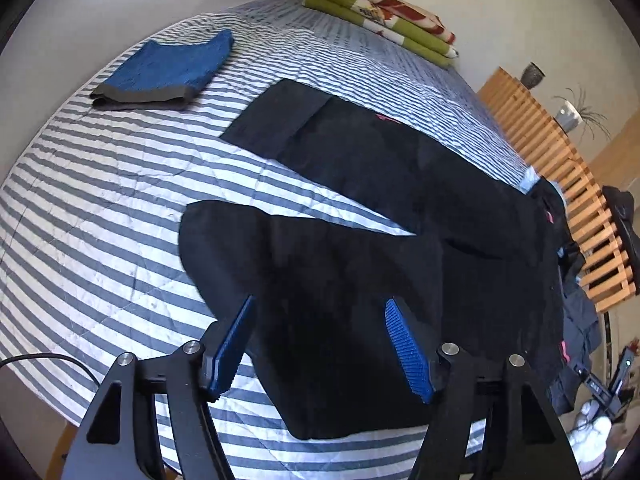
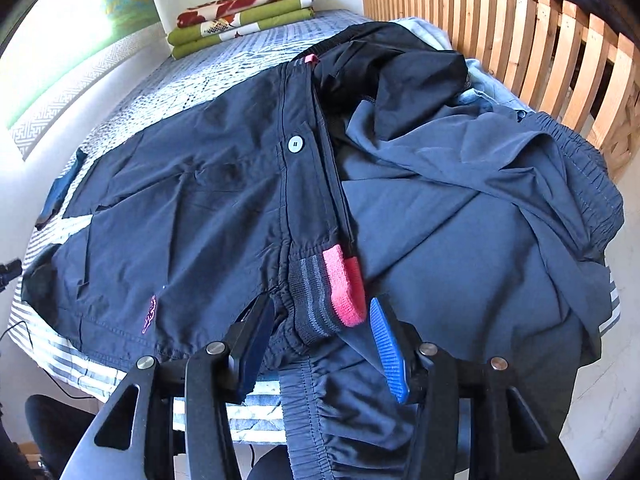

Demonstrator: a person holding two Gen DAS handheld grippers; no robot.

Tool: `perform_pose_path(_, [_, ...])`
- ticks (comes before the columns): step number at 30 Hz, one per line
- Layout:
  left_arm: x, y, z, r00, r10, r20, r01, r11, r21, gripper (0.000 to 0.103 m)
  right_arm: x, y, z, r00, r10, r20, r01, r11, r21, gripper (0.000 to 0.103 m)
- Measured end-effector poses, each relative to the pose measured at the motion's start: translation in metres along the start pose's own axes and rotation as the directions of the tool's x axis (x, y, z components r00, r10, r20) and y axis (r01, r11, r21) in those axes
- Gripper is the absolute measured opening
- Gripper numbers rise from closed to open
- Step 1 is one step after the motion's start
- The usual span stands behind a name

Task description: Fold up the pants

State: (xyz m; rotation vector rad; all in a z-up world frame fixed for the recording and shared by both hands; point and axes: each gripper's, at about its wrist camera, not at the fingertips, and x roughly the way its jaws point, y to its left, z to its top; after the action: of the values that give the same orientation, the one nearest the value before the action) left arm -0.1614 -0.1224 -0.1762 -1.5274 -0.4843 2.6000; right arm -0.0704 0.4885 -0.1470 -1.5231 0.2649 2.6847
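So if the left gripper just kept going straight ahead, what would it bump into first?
Most likely the near leg of the dark pants, spread on the striped bed cover. The left gripper is open above it, though its height is hard to judge.

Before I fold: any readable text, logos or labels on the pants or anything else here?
None can be read.
Pants: pink stitched logo near the hem, too small and blurred.
Pink mark on the far leg: unreadable.
Folded blanket: dark print on a white patch, too blurred.
Button: two holes, no lettering.

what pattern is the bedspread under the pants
Grey and white stripes on the bedspread, clearest in the left wrist view.
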Motion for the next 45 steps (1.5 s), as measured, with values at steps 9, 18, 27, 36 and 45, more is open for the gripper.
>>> perform_pose_path(9, [0.035,0.06,-0.021,0.996,-0.013,-0.091,-0.005,0.98,-0.198,0.064,0.005,0.003,0.001,1.0,0.002,-0.02,-0.002,1.0,-0.024,0.047])
perform_pose_path(18, [0.002,0.017,-0.012,0.999,0.032,-0.037,-0.033,0.998,-0.052,0.003,0.018,0.011,0.0,0.997,-0.055,-0.053,0.052,0.997,-0.057,0.034])
perform_pose_path(27, [-0.083,-0.01,-0.009,0.946,0.279,0.164,-0.297,0.95,0.097,0.096,-0.008,0.003,0.004,0.991,-0.129,0.026,0.13,0.989,-0.075,0.0])
perform_pose_path(36, [-0.028,0.045,-0.042,0.973,0.227,-0.045,-0.227,0.974,-0.008,0.073,-0.001,0.007,0.002,0.998,-0.068,-0.016,0.066,0.993,-0.095,0.012])
perform_pose_path(45, [-0.038,0.032,-0.116,0.982,0.188,-0.028,-0.185,0.979,0.081,0.073,-0.001,0.001,-0.005,0.999,-0.028,-0.026,0.026,0.998,-0.05,0.033])
